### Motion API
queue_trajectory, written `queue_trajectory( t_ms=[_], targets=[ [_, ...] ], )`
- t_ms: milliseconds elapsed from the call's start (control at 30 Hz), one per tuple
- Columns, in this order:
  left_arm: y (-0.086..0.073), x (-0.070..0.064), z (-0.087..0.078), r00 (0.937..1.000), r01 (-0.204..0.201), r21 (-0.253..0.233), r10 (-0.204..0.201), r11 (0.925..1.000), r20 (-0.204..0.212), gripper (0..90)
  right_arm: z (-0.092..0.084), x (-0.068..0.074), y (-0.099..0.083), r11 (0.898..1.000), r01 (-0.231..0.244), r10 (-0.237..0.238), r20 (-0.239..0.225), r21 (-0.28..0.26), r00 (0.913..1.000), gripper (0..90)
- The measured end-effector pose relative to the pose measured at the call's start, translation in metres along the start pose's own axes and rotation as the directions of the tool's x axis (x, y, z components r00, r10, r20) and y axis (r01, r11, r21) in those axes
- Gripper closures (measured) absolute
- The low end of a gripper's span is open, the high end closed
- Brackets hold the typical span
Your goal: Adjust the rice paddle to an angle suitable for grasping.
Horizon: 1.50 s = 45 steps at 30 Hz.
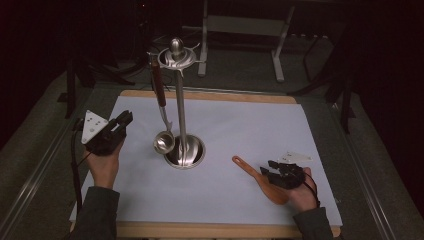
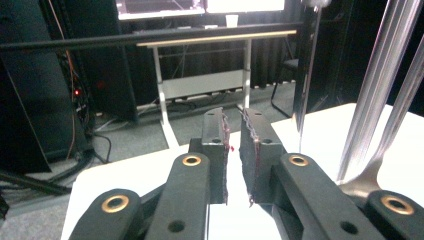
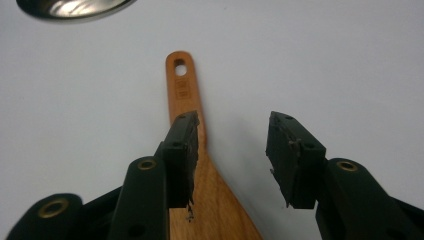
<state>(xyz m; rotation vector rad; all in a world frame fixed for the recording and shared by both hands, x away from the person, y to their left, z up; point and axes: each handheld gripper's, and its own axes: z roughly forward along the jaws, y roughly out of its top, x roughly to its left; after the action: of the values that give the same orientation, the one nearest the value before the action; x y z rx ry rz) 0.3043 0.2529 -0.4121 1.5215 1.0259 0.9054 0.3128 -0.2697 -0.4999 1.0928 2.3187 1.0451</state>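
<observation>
We look down on a desk (image 1: 240, 125) covered by a smooth white sheet with a pale wooden edge, where our work of hanging kitchen utensils on a rack appears about half done. At its middle stands the polished steel utensil stand (image 1: 181, 107), a slim post rising from a round, dished base to a hooked crown with a knob on top. One utensil already hangs there: a steel ladle (image 1: 162, 120) with a dark reddish handle, its shiny round bowl dangling just beside the base. What is left, we judge, is the wooden spatula (image 1: 260, 177), warm orange-brown, flat and matte, with a slot through the narrow end of its handle; it lies on the sheet near the right front of the desk, well apart from the stand. Our right tool (image 3: 232, 150) hangs over it with its black jaws spread wide, one jaw above the handle, gripping nothing. Our left tool (image 2: 234, 150), left of the stand, holds nothing either, its ridged pads parted by a narrow gap.
</observation>
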Motion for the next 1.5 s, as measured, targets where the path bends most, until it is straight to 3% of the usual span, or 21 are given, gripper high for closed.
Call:
queue_trajectory(
  t_ms=[200,433,933,1200,1500],
  targets=[
    [-0.021,0.0,-0.001,0.9999,0.013,0.041,-0.013,0.9991,-0.001,79.0,0.009,0.008,0.005,0.996,0.062,-0.061,-0.011,0.061,0.9981,55.1],
    [-0.046,-0.004,-0.002,0.9996,0.027,0.082,-0.028,0.9963,0.006,77.6,0.02,0.015,0.014,0.984,0.11,-0.109,-0.014,0.143,0.9939,54.6],
    [-0.102,-0.015,-0.007,0.9964,0.084,0.172,-0.085,0.9816,0.003,76.0,0.039,0.025,0.035,0.941,0.195,-0.187,-0.056,0.276,0.9808,54.9],
    [-0.11,-0.016,-0.007,0.9949,0.098,0.187,-0.101,0.9775,0.007,75.1,0.044,0.026,0.042,0.916,0.227,-0.212,-0.082,0.33,0.9738,54.8],
    [-0.113,-0.019,-0.004,0.9958,0.085,0.21,-0.09,0.974,0.015,74.8,0.053,0.026,0.049,0.888,0.236,-0.213,-0.101,0.394,0.9717,57.7]
  ],
)
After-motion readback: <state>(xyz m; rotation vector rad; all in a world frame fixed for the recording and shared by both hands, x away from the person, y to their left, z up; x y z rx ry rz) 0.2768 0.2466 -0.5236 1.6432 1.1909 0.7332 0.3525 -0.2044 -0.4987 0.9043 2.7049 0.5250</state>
